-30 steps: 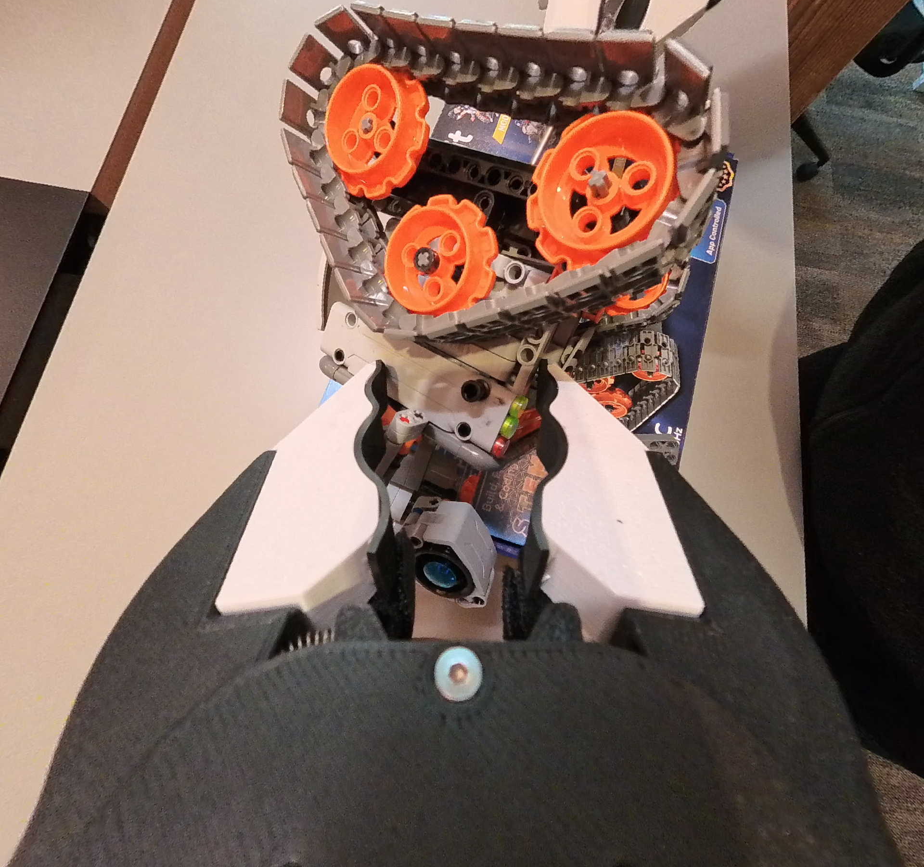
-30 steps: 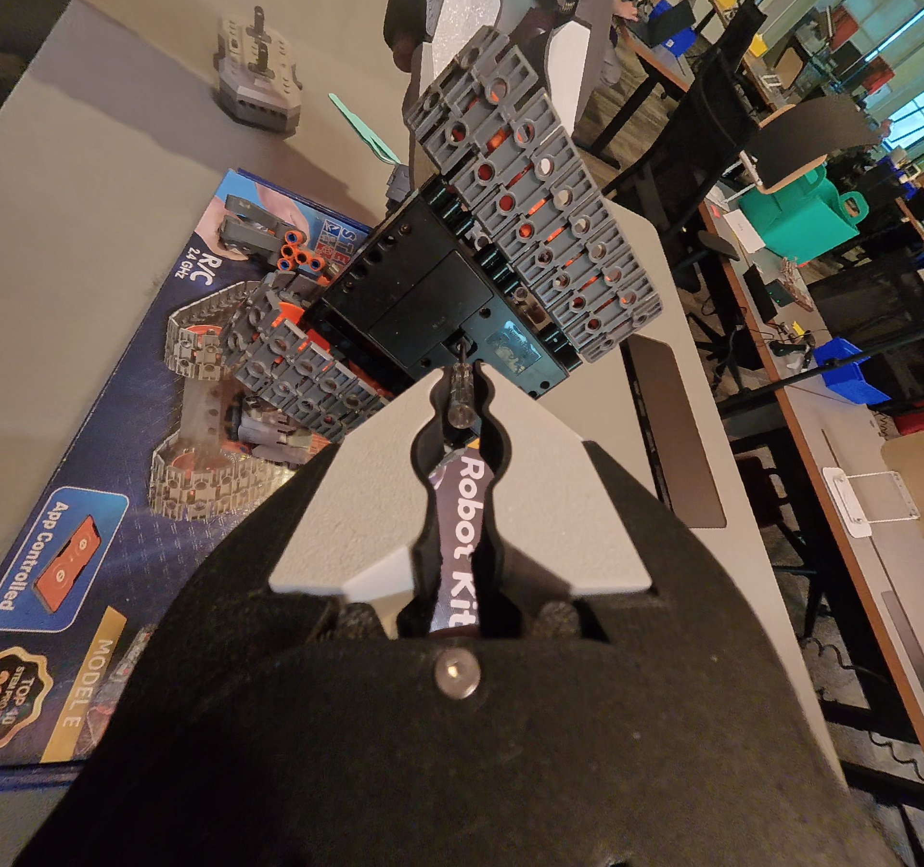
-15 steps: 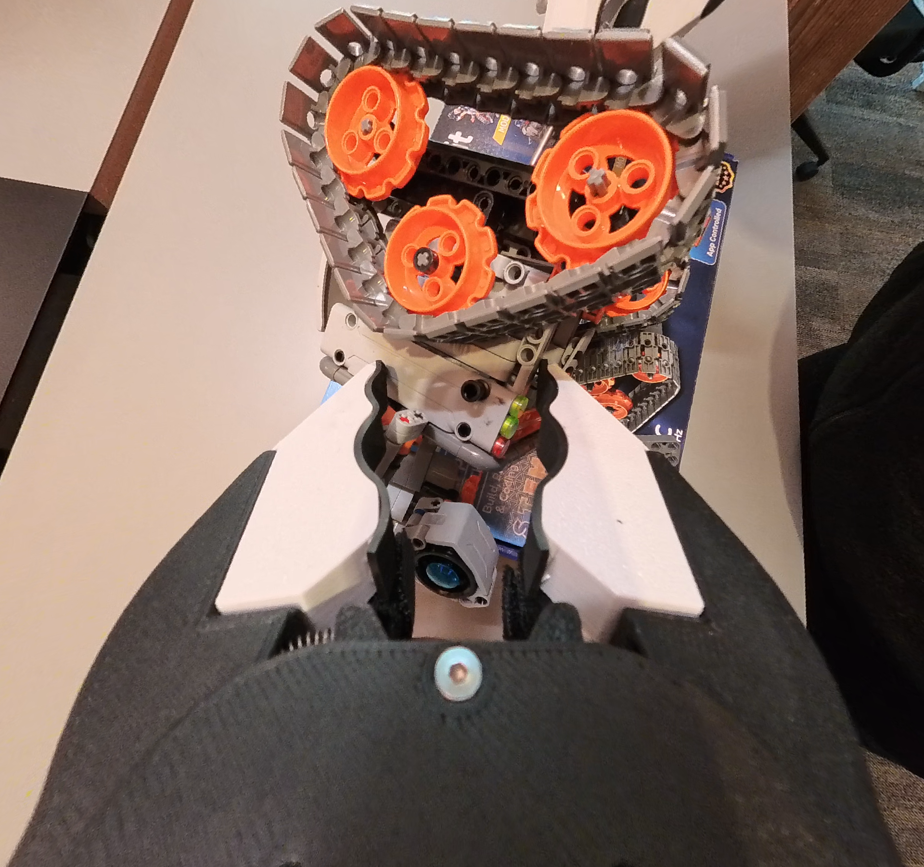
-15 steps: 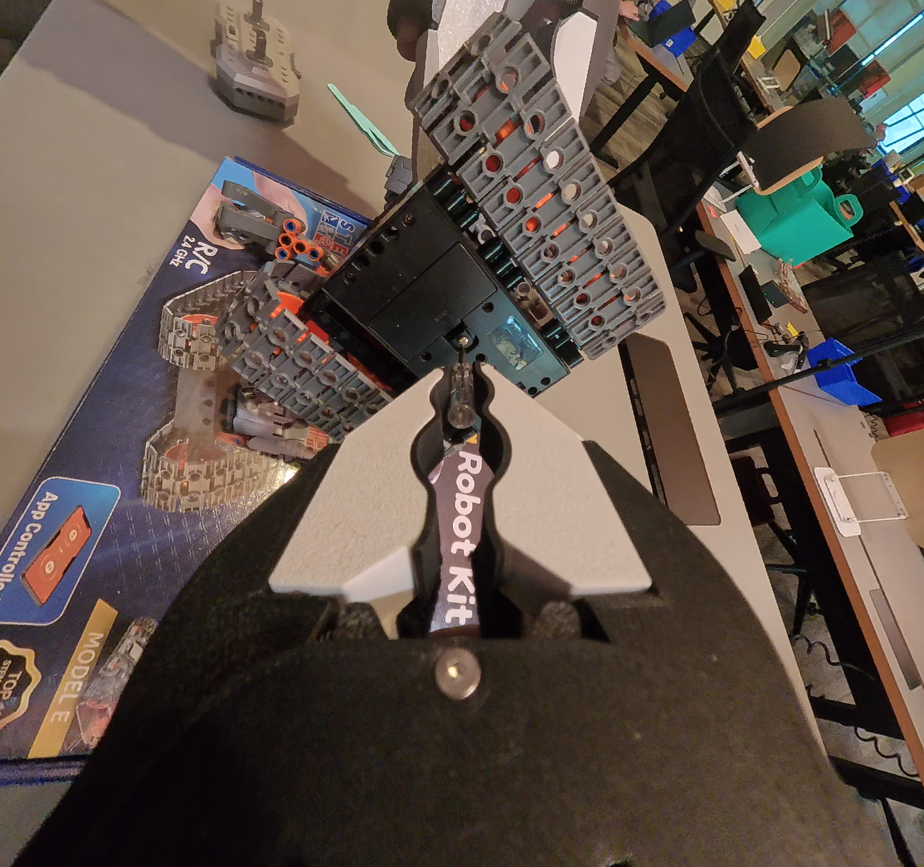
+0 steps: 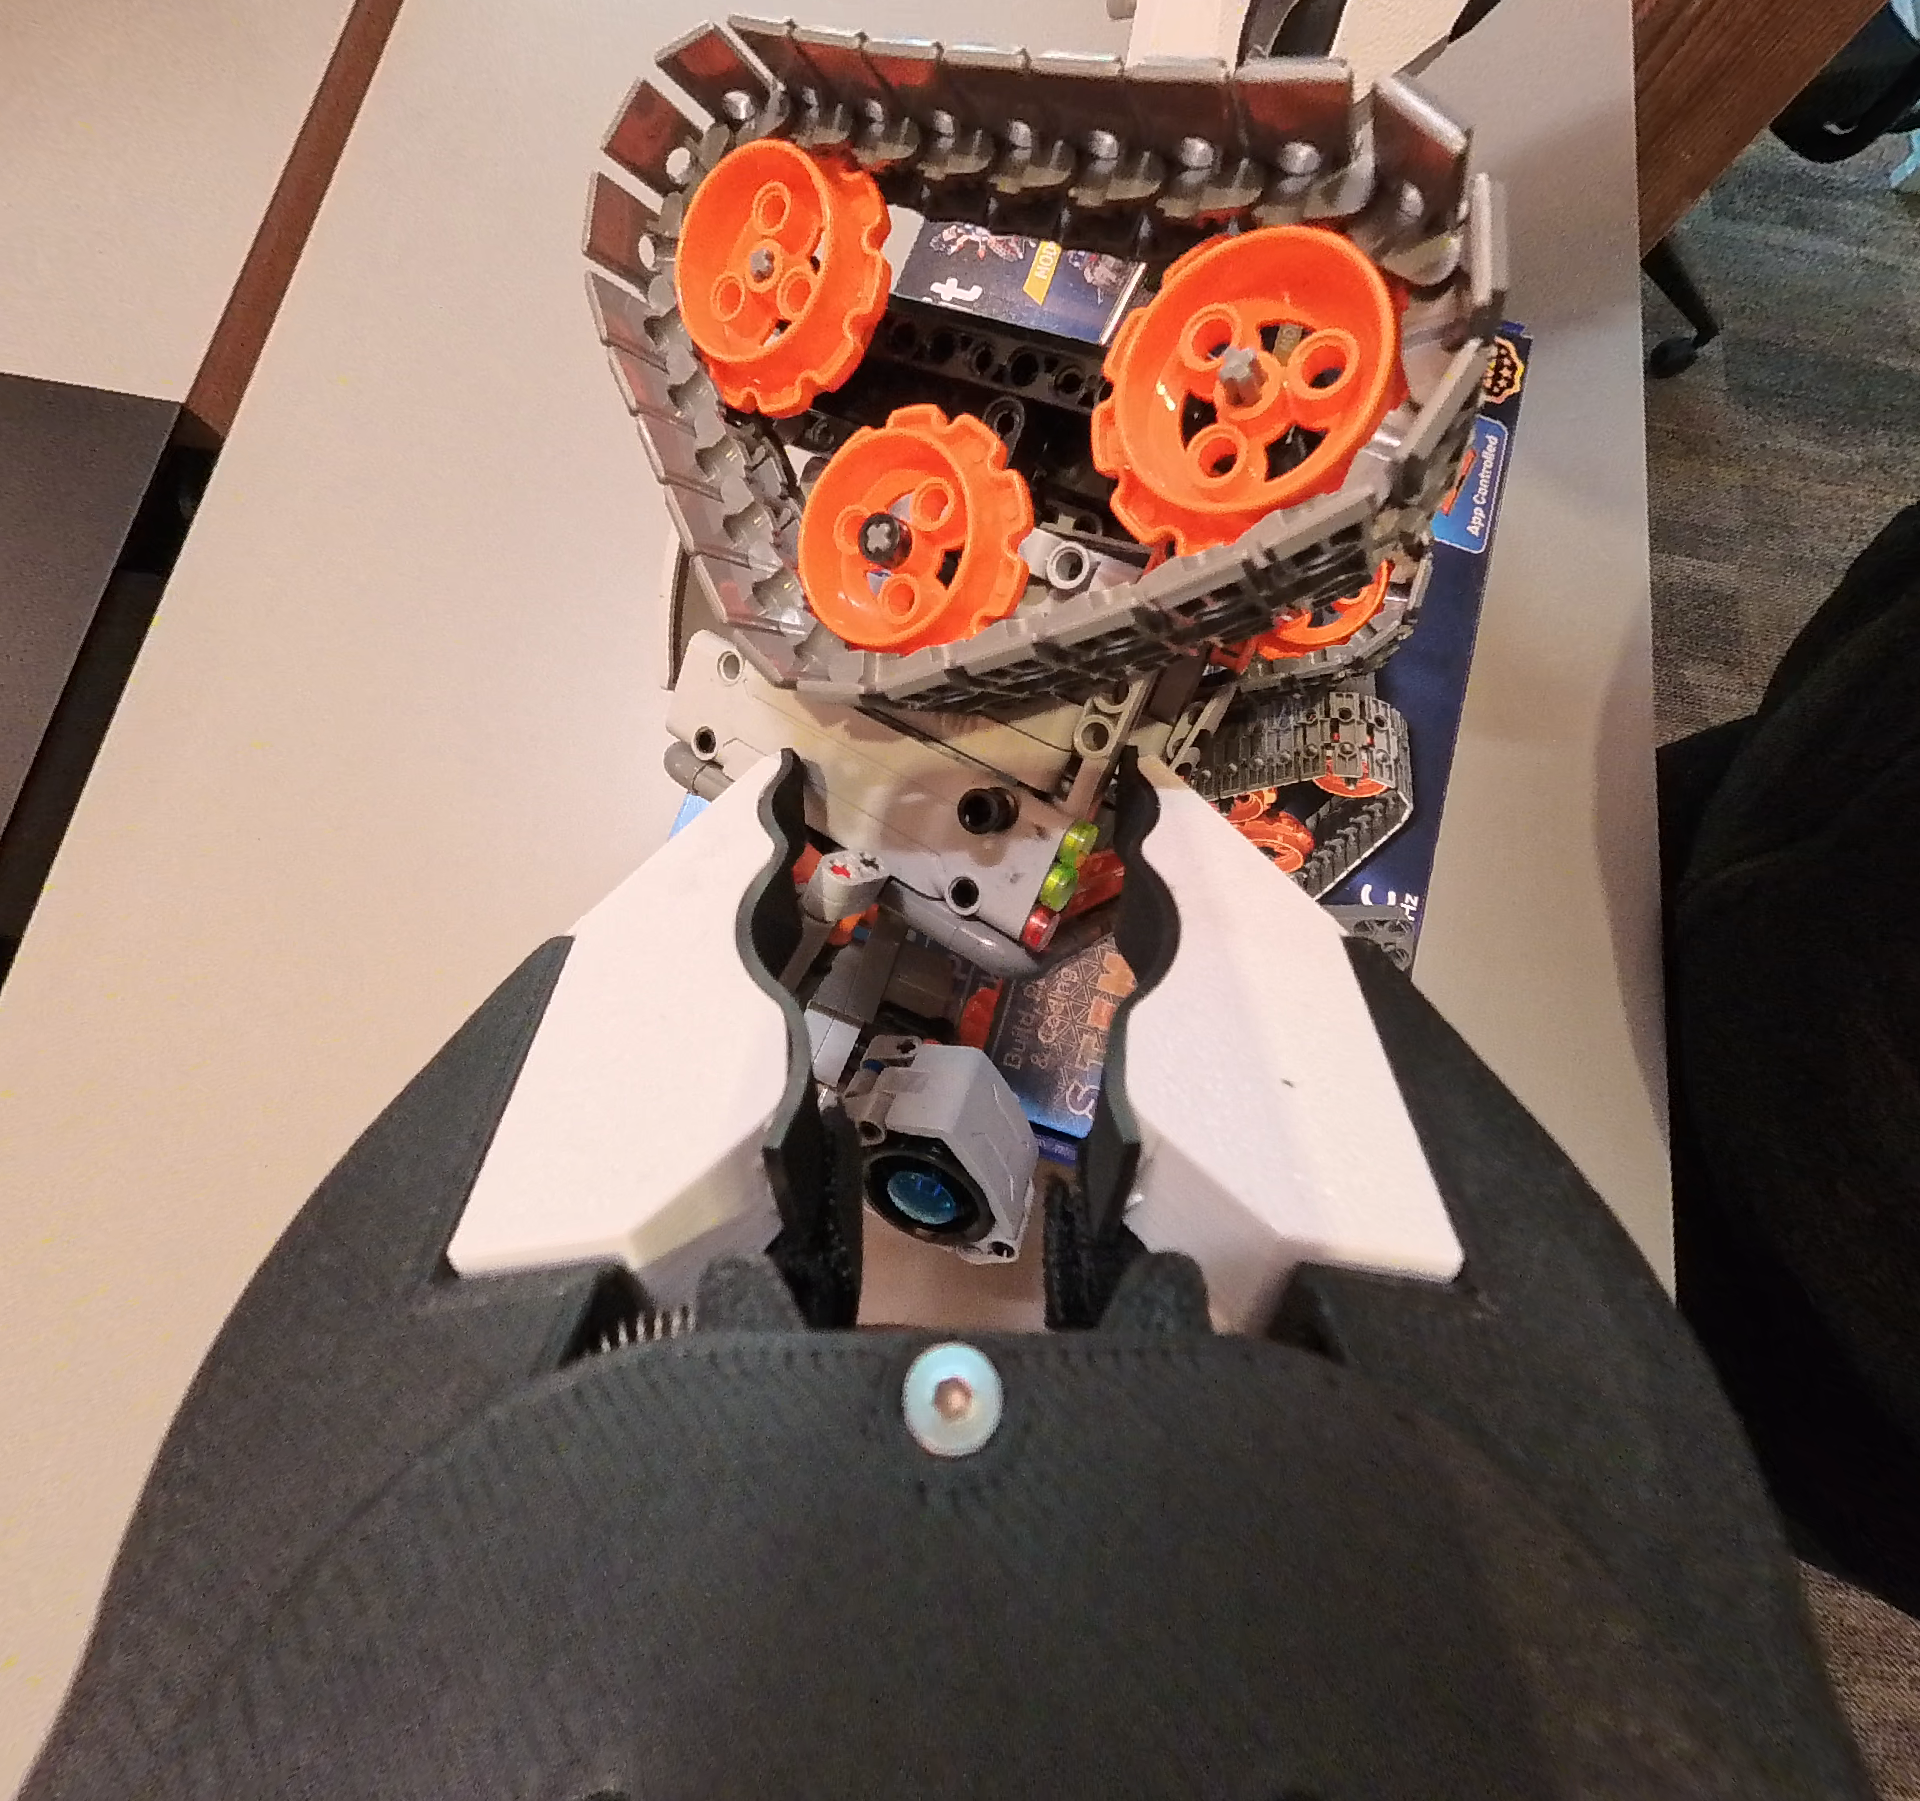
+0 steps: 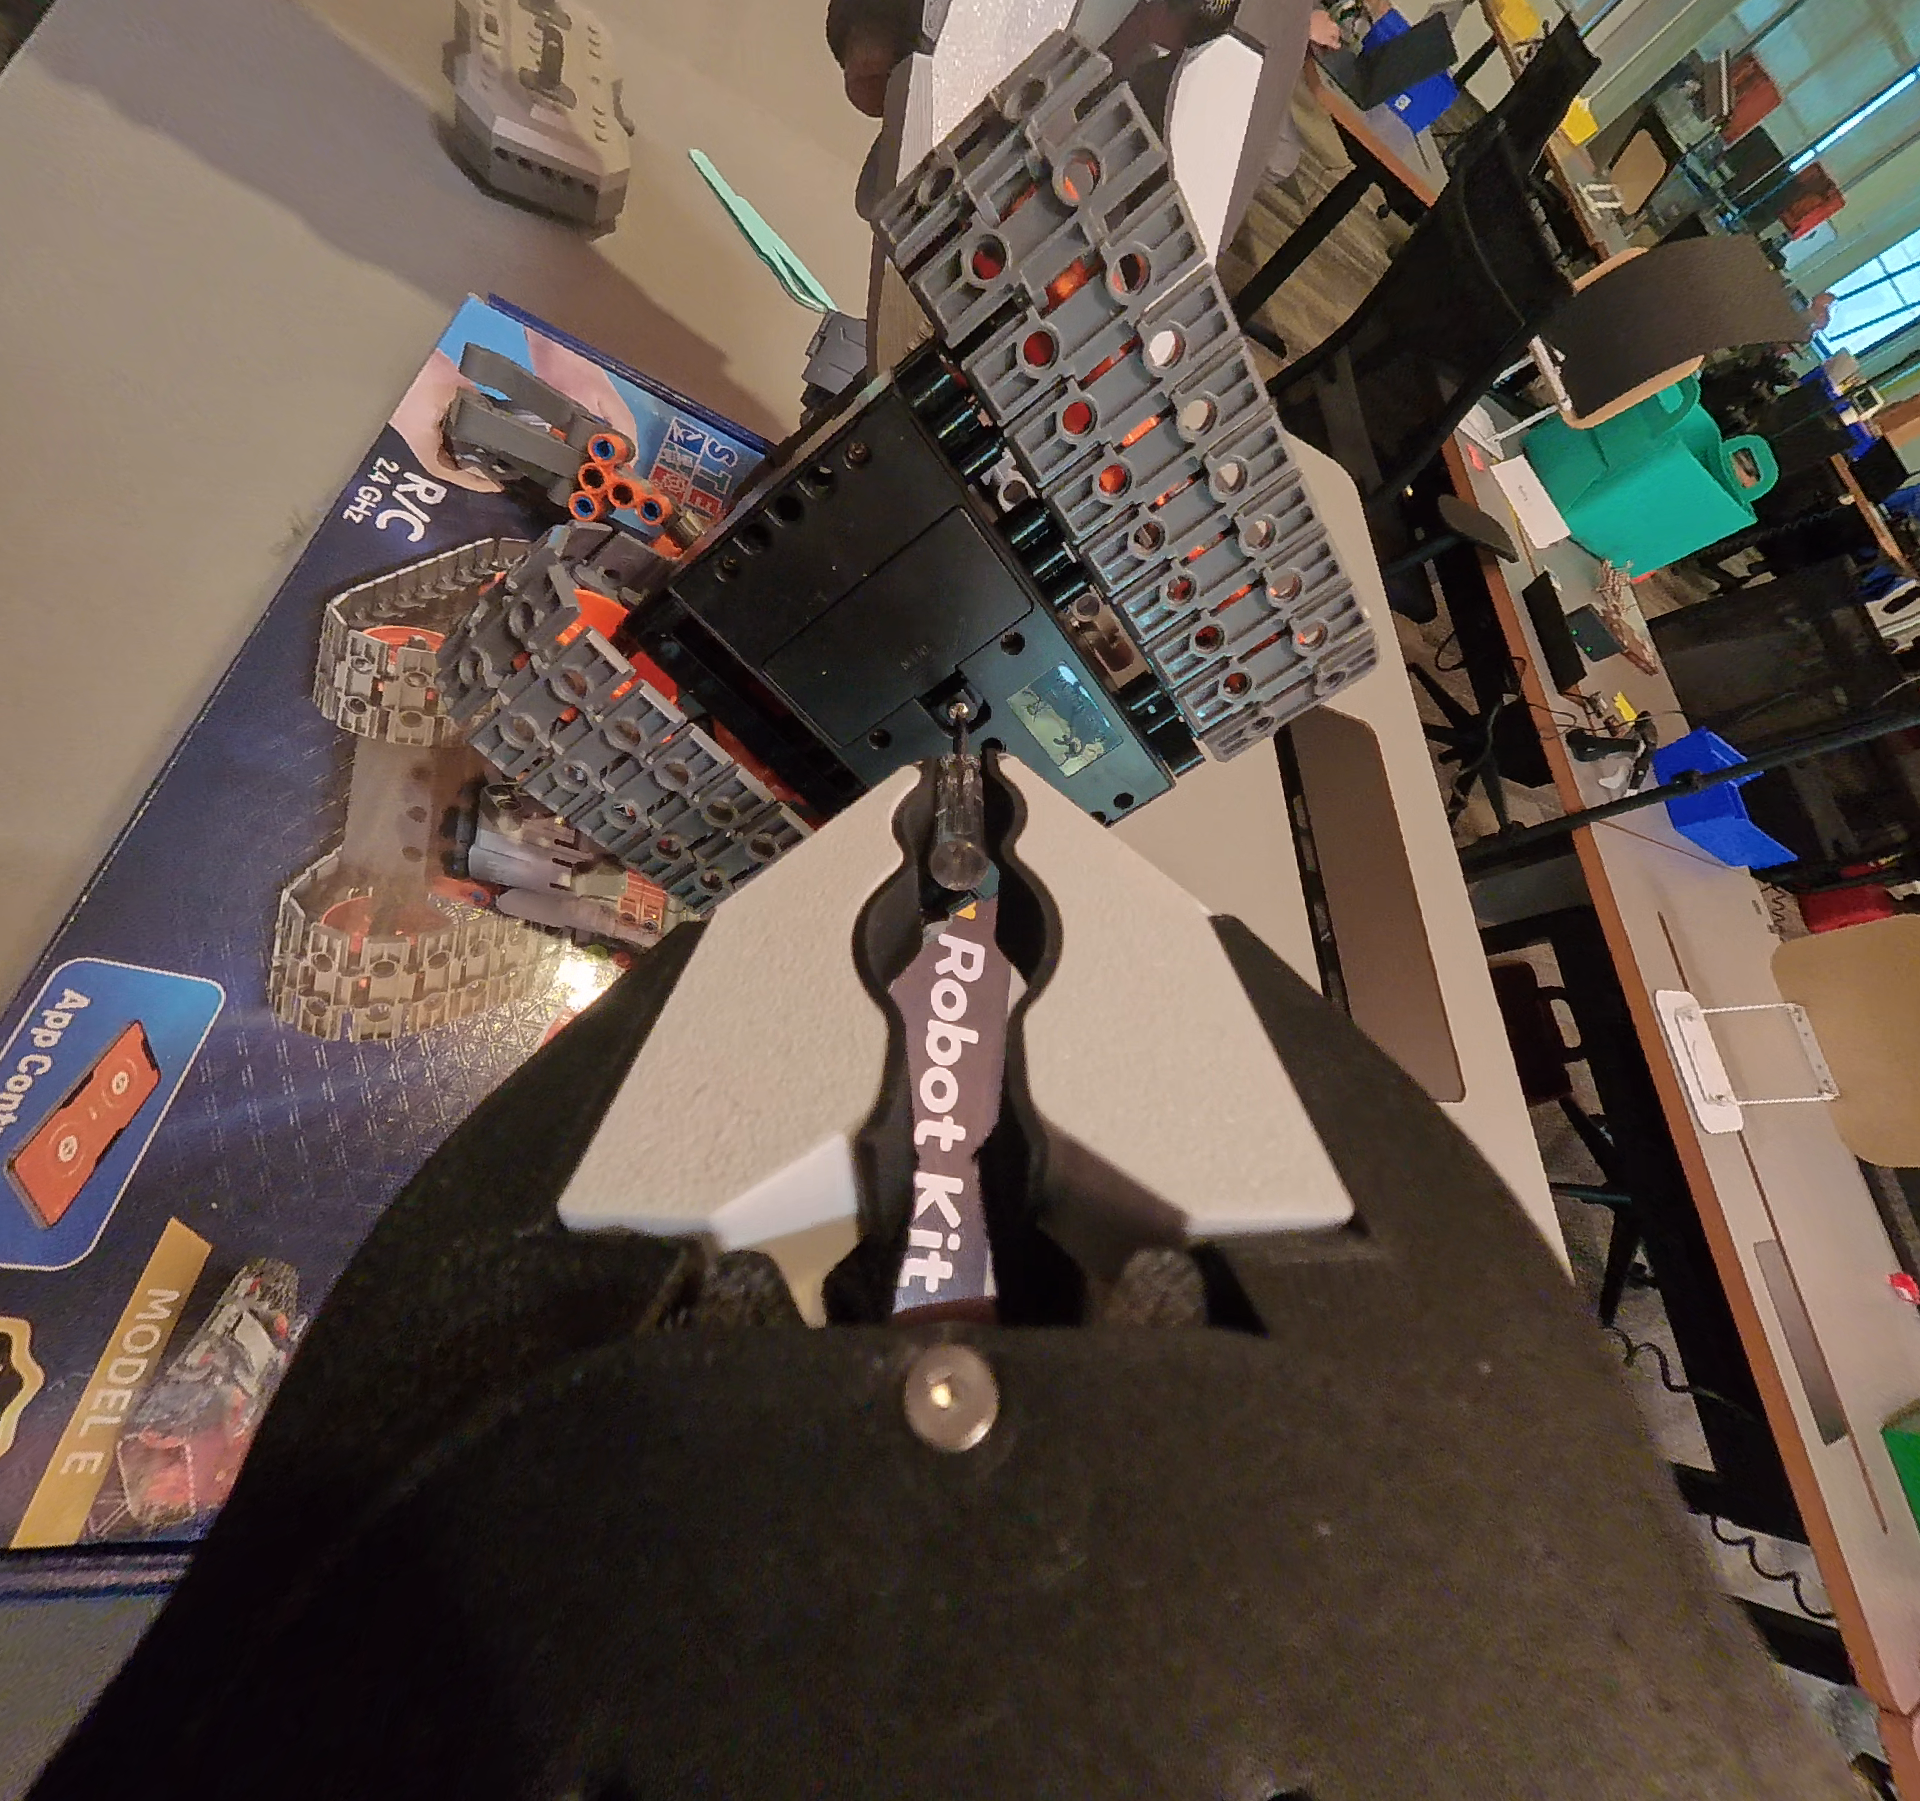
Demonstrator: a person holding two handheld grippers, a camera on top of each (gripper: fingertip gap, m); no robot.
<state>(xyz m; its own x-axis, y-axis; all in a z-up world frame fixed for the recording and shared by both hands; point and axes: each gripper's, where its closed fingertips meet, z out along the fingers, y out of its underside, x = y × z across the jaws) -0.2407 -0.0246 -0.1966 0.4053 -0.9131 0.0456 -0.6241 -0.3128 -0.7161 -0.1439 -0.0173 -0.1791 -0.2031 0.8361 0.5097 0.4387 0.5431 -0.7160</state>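
Beige tabletop (image 5: 395, 608) is carrying a dark blue product box (image 6: 260, 920), and above it a tracked toy vehicle (image 5: 1039, 380) with orange wheels and grey treads is being held tipped on its side. The left gripper (image 5: 956, 816) is clamping the vehicle's pale grey body between its white fingers (image 5: 665, 1003), and its hold is looking the same as a second ago. The right gripper (image 6: 961, 816) is pinching a small clear-handled screwdriver (image 6: 954, 821), whose metal tip is sitting in a screw on the vehicle's black underside panel (image 6: 862, 608). Compared with a second ago, the vehicle is appearing slightly higher and more to the right in the right wrist view, and the tip is reaching farther out from the fingers to that panel. A grey remote controller (image 6: 540, 110) is lying well apart on the table, and a mint green strip (image 6: 758, 224) is lying between it and the vehicle.
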